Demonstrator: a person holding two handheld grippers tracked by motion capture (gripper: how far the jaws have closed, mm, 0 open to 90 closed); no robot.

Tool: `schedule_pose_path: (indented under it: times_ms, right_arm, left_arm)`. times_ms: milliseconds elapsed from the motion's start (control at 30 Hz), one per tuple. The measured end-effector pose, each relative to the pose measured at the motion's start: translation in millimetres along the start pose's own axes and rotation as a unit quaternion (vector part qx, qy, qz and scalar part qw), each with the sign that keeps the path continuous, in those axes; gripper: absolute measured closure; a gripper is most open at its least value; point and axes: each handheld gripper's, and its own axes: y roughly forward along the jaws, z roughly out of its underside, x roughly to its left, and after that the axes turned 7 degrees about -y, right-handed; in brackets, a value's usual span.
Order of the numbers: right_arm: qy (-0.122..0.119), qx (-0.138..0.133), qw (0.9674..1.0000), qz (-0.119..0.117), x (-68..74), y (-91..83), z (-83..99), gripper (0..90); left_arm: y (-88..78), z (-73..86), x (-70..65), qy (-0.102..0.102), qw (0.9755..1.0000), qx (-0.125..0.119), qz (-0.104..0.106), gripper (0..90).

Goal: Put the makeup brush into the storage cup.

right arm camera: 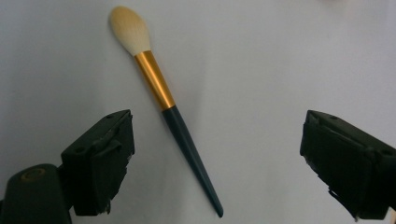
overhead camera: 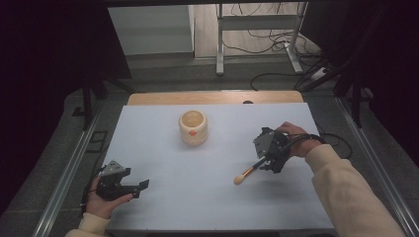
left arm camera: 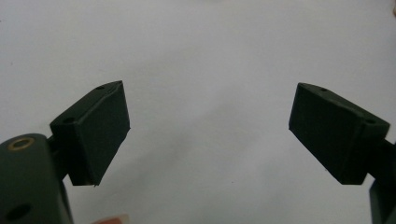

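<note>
At the near left of the surface (overhead camera: 207, 197), the left gripper (overhead camera: 141, 186) sits low in the person's left hand (overhead camera: 101, 202), pointing toward the middle of the white sheet. Its jaws stand wide apart with nothing between them — the left gripper (left arm camera: 209, 128) view looks along them onto bare white surface.

Farther back and near the middle stands a cup (overhead camera: 193, 128), cream-coloured and upright, with a small orange mark on its near side. It is well apart from both grippers.

To the right of centre lies a brush (overhead camera: 245, 174), flat on the surface, its pale bristle head toward the near left and its handle running up toward the right gripper (overhead camera: 264, 160). The right hand (overhead camera: 295, 138) holds that gripper tilted down over the handle end, so in the high view the far part of the handle is hidden under it.

From the right gripper (right arm camera: 215, 156) view the brush (right arm camera: 161, 100) shows whole: a cream tuft at the top, a gold ferrule below it, then a dark tapering handle that slants down to a fine tip between the two jaws. The jaws are spread wide — the handle lies between them, closer to the left jaw, and neither jaw touches it. A cream sleeve (overhead camera: 346, 187) covers the right forearm.
</note>
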Motion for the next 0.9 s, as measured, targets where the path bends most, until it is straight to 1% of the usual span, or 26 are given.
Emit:
schedule_pose_path:
  times_ms: [33, 133, 167, 233, 300, 333, 433, 533, 600, 633, 700, 733, 767, 900]
  right_arm:
    - [-0.004, 0.001, 1.0, -0.002, -0.3, 0.6, -1.4, 11.1]
    - [-0.011, 0.002, 0.9999, -0.009, -1.2, 2.5, -3.7, 12.5]
    - [-0.012, 0.003, 0.9998, -0.017, -1.9, 4.6, -5.6, 13.6]
    - [-0.014, 0.003, 0.9997, -0.021, -2.2, 6.2, -6.2, 14.1]
    - [-0.017, 0.006, 0.9993, -0.032, -2.7, 9.1, -7.4, 15.7]
    - [-0.019, 0.007, 0.999, -0.041, -2.7, 12.6, -8.2, 16.7]
    - [-0.017, 0.011, 0.9988, -0.044, -1.9, 15.6, -9.1, 16.4]
    - [-0.024, 0.006, 0.9983, -0.054, -2.4, 21.8, -10.7, 17.0]
    - [-0.023, 0.007, 0.9981, -0.056, -1.8, 23.2, -11.3, 17.4]
    - [-0.026, 0.006, 0.9976, -0.063, -1.2, 26.6, -12.2, 17.8]
    - [-0.024, 0.01, 0.9974, -0.067, -0.5, 27.7, -12.6, 17.8]
    - [-0.019, 0.011, 0.9973, -0.071, 0.5, 29.2, -12.9, 18.0]
    - [-0.022, 0.012, 0.9969, -0.074, 0.2, 30.5, -13.2, 18.0]
    - [-0.02, 0.007, 0.9968, -0.078, 0.1, 33.0, -13.7, 18.9]
  left_arm:
    - [0.4, 0.1, -0.3, -0.002, 1.0, -0.002, 0.001, 13.2]
    - [0.4, -0.1, 0.1, 0.002, 1.0, 0.002, -0.001, 13.1]
    - [0.8, -0.1, 0.0, 0.001, 1.0, 0.002, 0.0, 13.0]
    - [1.0, 0.0, 0.0, 0.002, 1.0, 0.004, 0.0, 13.0]
    - [1.1, 0.1, -0.1, 0.002, 1.0, 0.005, 0.0, 13.0]
    - [1.1, 0.0, -0.3, 0.002, 1.0, 0.005, 0.0, 13.1]
    - [1.1, 0.0, -0.1, 0.002, 1.0, 0.005, -0.001, 13.1]
    - [1.5, 0.1, -0.3, 0.0, 1.0, 0.004, -0.001, 13.1]
    - [1.7, 0.2, -0.3, 0.0, 1.0, 0.004, -0.001, 13.1]
    - [1.9, 0.3, -0.3, 0.0, 1.0, 0.004, -0.001, 13.1]
    - [2.2, 0.4, -0.2, 0.0, 1.0, 0.006, -0.001, 13.1]
    - [2.2, 0.5, -0.2, 0.001, 1.0, 0.006, -0.001, 13.1]
    - [2.1, 0.6, -0.2, 0.001, 1.0, 0.006, -0.002, 13.1]
    - [1.7, 0.6, 0.0, 0.001, 1.0, 0.006, -0.003, 13.1]
